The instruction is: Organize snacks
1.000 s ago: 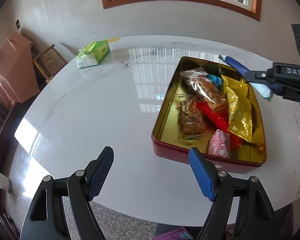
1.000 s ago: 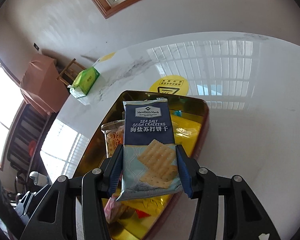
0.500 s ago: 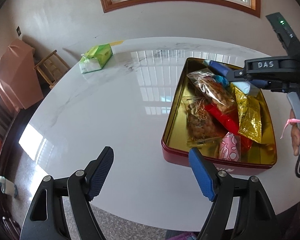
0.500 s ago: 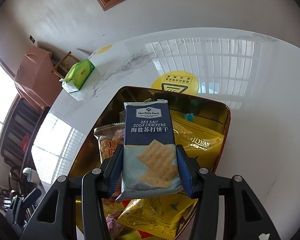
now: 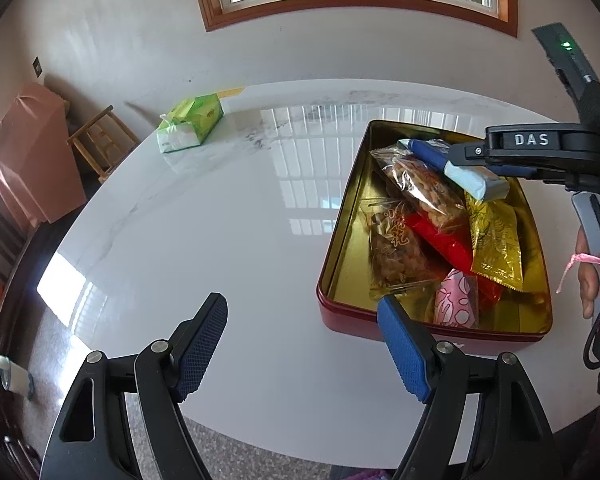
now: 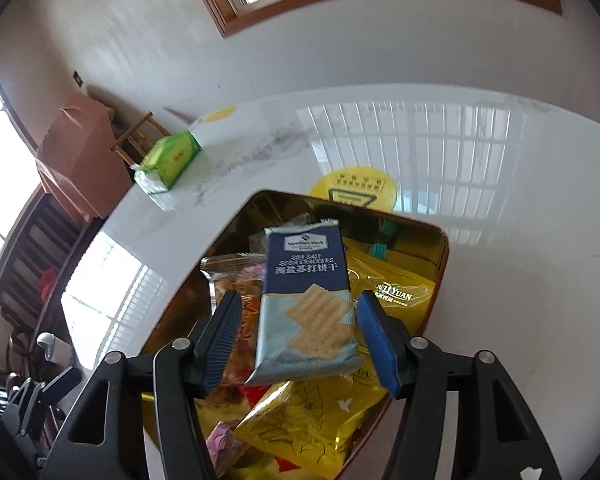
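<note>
A blue sea salt cracker packet [image 6: 306,300] hangs tilted between the fingers of my right gripper [image 6: 300,332], whose jaws are opening. A gap shows on each side of the packet, so the pads are off it. It is over a red tin with a gold inside [image 6: 440,264], which holds a gold packet [image 5: 494,240], a red packet [image 5: 440,240], a clear bag of crisps [image 5: 420,188] and a pink packet [image 5: 456,304]. In the left wrist view the cracker packet [image 5: 460,168] is over the tin's far end [image 5: 340,240]. My left gripper [image 5: 302,340] stands open and empty over the table, near the tin's front left corner.
A green tissue pack [image 5: 190,128] lies at the far left of the white round table [image 5: 220,240]. A yellow round sticker [image 6: 354,188] is on the table just behind the tin. A wooden stool [image 5: 100,140] stands beyond the table. A person's hand [image 5: 588,272] is at the right edge.
The right gripper's jaws have spread and the cracker packet has come loose, tilting and sinking toward the tin. The left gripper's jaws are as before.
</note>
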`<state>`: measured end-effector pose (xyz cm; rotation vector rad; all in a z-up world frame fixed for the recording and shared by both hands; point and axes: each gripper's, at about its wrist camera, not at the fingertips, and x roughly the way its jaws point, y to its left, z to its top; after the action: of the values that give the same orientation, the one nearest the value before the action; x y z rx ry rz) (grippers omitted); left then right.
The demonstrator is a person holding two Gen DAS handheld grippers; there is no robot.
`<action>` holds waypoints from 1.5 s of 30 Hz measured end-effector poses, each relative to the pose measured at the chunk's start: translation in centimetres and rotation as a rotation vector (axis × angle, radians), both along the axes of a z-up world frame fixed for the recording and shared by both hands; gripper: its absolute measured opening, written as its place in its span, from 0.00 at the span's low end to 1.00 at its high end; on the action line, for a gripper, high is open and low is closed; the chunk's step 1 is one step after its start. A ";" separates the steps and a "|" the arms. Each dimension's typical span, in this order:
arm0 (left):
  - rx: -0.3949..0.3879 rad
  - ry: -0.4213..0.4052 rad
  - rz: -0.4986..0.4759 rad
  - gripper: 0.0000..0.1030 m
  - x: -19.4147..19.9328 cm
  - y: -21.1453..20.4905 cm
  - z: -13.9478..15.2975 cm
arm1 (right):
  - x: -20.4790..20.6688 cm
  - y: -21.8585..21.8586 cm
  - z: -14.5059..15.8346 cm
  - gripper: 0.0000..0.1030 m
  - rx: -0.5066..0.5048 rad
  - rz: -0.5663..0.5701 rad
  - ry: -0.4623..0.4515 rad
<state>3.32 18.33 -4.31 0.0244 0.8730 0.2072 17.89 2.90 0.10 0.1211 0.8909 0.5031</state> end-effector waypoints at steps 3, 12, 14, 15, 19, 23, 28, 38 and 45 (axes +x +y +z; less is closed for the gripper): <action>-0.009 -0.021 -0.008 0.76 -0.4 -0.2 0.4 | -2.5 -0.1 1.6 0.64 -0.028 0.017 -0.094; 0.053 -0.124 -0.031 0.76 -2.3 -2.2 2.6 | -13.3 -2.7 6.4 0.95 -0.148 -0.062 -0.464; 0.037 -0.168 -0.031 0.76 -3.2 -2.4 3.6 | -15.5 -3.5 7.4 1.00 -0.174 -0.089 -0.539; 0.031 -0.191 -0.031 0.76 -3.6 -2.5 4.0 | -16.3 -3.7 7.8 1.00 -0.180 -0.090 -0.559; 0.019 -0.300 -0.029 0.76 -6.0 -3.1 6.8 | -18.9 -4.5 9.0 1.00 -0.197 -0.089 -0.598; 0.022 -0.447 -0.015 0.99 -9.6 -3.6 10.8 | -21.2 -5.8 10.3 1.00 -0.164 -0.103 -0.624; 0.019 -0.649 -0.007 1.00 -14.7 -3.8 15.3 | -23.1 -7.1 11.6 1.00 -0.144 -0.124 -0.657; 0.122 -0.693 -0.104 1.00 -17.3 -7.6 18.7 | -24.4 -9.1 11.3 1.00 -0.123 -0.146 -0.635; 0.045 -0.673 -0.067 1.00 -17.5 -7.1 18.6 | -24.6 -8.8 10.8 1.00 -0.110 -0.141 -0.612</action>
<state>-14.18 11.21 14.27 0.0234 0.1964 0.1563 -6.67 -5.92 10.93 -0.0702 0.3057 0.3281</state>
